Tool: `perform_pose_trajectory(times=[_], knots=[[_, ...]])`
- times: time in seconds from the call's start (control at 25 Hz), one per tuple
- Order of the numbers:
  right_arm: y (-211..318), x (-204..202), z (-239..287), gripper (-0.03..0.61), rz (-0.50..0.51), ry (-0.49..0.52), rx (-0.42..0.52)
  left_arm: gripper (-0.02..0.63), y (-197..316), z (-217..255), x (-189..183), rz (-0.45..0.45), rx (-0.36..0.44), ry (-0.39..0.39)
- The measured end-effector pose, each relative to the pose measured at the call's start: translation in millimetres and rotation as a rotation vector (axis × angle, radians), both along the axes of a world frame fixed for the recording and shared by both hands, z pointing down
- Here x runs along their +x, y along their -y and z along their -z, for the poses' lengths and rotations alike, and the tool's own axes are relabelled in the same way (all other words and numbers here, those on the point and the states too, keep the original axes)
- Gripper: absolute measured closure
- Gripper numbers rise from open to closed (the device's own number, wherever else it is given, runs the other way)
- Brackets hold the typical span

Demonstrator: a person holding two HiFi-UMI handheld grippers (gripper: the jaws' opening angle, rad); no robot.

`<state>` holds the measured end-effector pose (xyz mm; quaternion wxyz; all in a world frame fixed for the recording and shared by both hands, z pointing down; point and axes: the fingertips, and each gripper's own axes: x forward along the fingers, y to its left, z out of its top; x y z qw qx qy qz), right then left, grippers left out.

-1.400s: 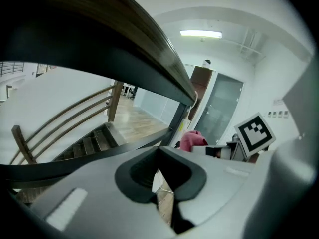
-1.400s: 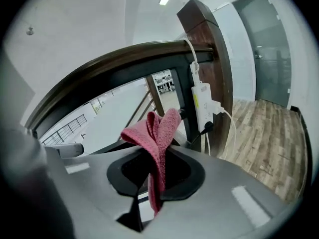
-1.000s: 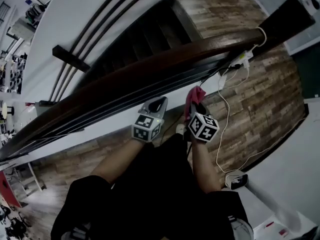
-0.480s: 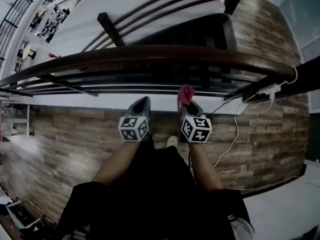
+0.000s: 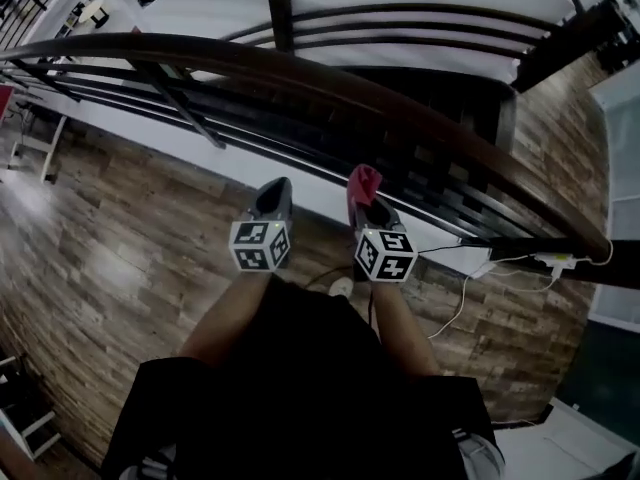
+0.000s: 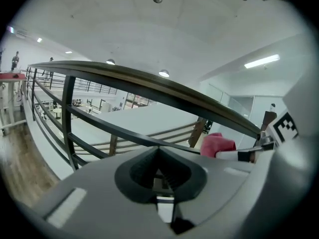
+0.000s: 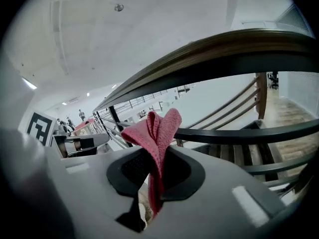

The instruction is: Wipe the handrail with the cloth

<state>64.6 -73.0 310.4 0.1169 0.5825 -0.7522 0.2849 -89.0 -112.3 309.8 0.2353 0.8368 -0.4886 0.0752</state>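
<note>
We stood on the wooden floor (image 5: 100, 238) facing the handrail (image 5: 400, 108). Its long axis swept from the far left round to the near right, ahead of and above both grippers, with dark bars (image 5: 240, 133) beneath it. Its top looked free either way, so we judged there was room to stroke along it. The right gripper (image 5: 365, 196), the nearer one, pinched the pink cloth (image 5: 364, 179), which stood up just short of the rail without touching it. The left gripper (image 5: 274, 196) was pressed together on nothing.
</note>
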Motion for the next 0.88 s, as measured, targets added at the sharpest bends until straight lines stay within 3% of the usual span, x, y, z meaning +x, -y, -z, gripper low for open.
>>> perform_pose_trajectory(times=[0.4, 0.6, 0.88], knots=[[93.7, -191.3, -44.4, 0.528, 0.212, -0.02, -0.123, 0.614, 79.8, -27.5, -185.4, 0.176, -0.068, 0.041], [133.4, -268.7, -58.4, 0.528, 0.299, -0.007, -0.146, 0.614, 97.5, -40.3, -241.9, 0.217, -0.096, 0.053], [201.7, -333.1, -88.4, 0.528, 0.282, 0.136, -0.186, 0.614, 125.7, -70.6, -295.4, 0.315, -0.141, 0.024]])
